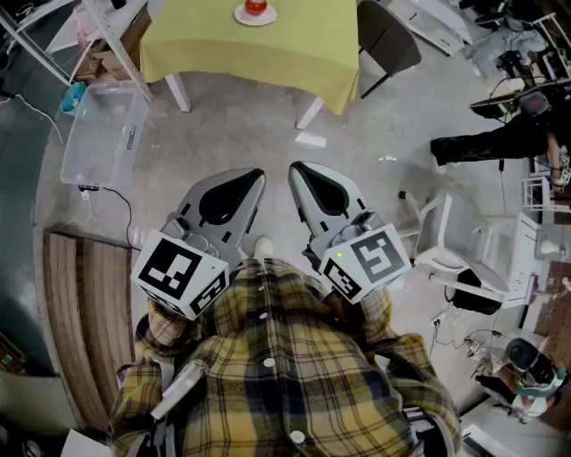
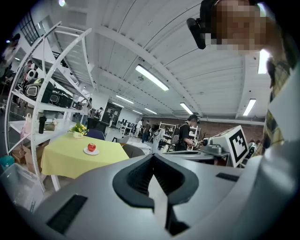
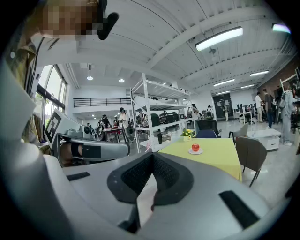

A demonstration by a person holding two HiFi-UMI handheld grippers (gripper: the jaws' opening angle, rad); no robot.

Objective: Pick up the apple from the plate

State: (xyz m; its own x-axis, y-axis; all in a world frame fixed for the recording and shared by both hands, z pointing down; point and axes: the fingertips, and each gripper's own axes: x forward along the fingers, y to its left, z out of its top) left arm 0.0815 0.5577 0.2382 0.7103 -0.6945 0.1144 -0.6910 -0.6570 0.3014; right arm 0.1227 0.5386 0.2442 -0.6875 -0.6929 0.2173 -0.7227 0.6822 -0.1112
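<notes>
A grey concrete floor (image 1: 268, 143) runs to a far table under a yellow cloth (image 1: 294, 45) with a dark chair (image 1: 388, 40) at its right, a clear plastic bin (image 1: 103, 134) on the left, white shelving (image 3: 154, 108) and tall windows (image 3: 51, 101) beyond, and strip lights (image 3: 219, 38) on the white ceiling.

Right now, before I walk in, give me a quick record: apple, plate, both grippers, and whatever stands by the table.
apple: red, on the plate, untouched
plate: white, on the table with the yellow cloth
left gripper: jaws together, empty
right gripper: jaws together, empty, beside the left
gap: both grippers well short of the table, floor between
by the table: dark chair at its right in the head view, clear bin at its left
</notes>
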